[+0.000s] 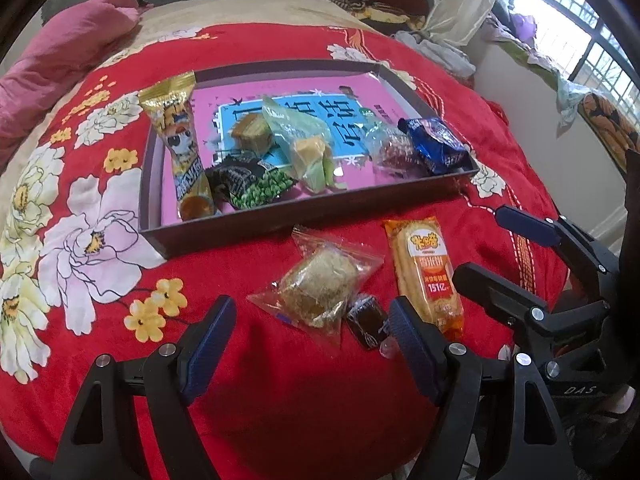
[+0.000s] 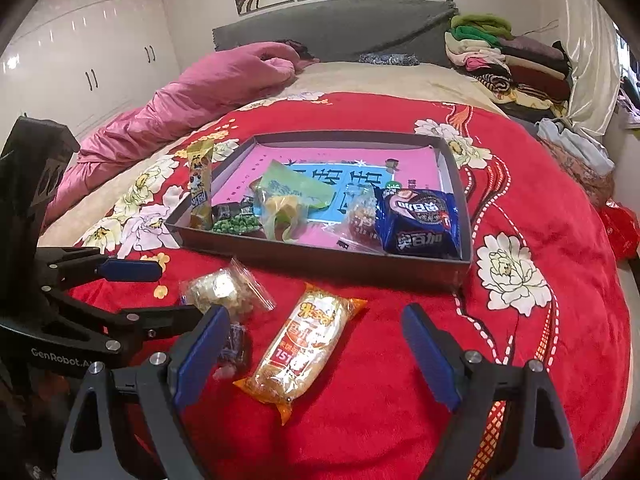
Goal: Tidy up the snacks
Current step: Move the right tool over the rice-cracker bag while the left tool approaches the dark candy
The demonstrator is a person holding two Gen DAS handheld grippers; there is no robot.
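A shallow dark box with a pink and blue base lies on the red flowered blanket and holds several wrapped snacks. Among them are a gold stick pack, a green pea pack and a blue packet. In front of the box lie three snacks: a clear-wrapped brown cake, a small dark candy and an orange rice-cracker pack. My left gripper is open just before the cake and candy. My right gripper stands open over the orange pack, touching nothing.
A crumpled pink quilt lies at the back left of the bed. Folded clothes are stacked at the back right by the grey headboard. White wardrobes stand on the left and a window on the right.
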